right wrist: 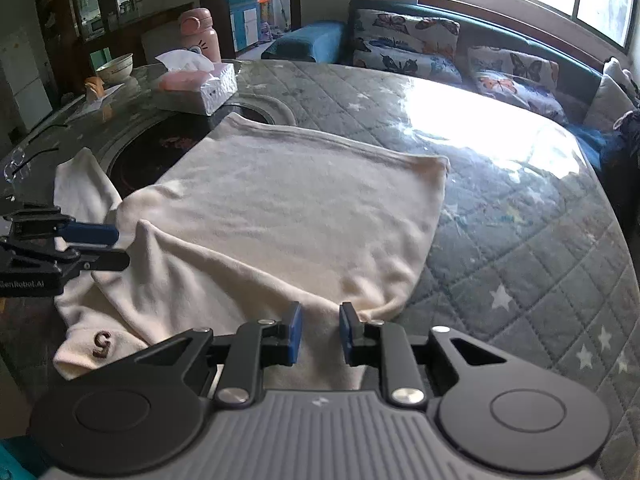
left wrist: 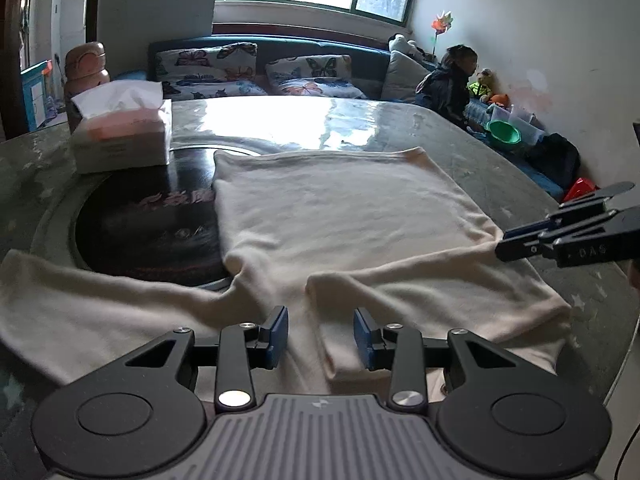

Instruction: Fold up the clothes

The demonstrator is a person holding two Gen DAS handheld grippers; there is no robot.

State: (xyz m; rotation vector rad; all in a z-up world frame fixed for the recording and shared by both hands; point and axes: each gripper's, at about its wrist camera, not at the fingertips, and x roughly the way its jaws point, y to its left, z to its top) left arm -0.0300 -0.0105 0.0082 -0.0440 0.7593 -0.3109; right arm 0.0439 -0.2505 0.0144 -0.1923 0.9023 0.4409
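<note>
A cream long-sleeved top (left wrist: 340,208) lies flat on the round table, hem toward the window. Its right sleeve (left wrist: 420,296) is folded across the body; its left sleeve (left wrist: 80,300) stretches out to the left. My left gripper (left wrist: 320,336) is open and empty just above the folded sleeve's cuff near the collar end. My right gripper (right wrist: 319,334) is open and empty over the garment's near right edge (right wrist: 380,304). It also shows at the right of the left wrist view (left wrist: 516,242). The left gripper shows at the left of the right wrist view (right wrist: 116,246). The top (right wrist: 288,208) has a small brown mark (right wrist: 102,345).
A tissue box (left wrist: 124,132) and a pink bottle (left wrist: 86,76) stand at the table's far left. A dark round inset (left wrist: 148,232) lies partly under the top. The quilted table cover (right wrist: 520,240) extends right. A sofa with butterfly pillows (left wrist: 304,76) and a seated child (left wrist: 452,80) are beyond.
</note>
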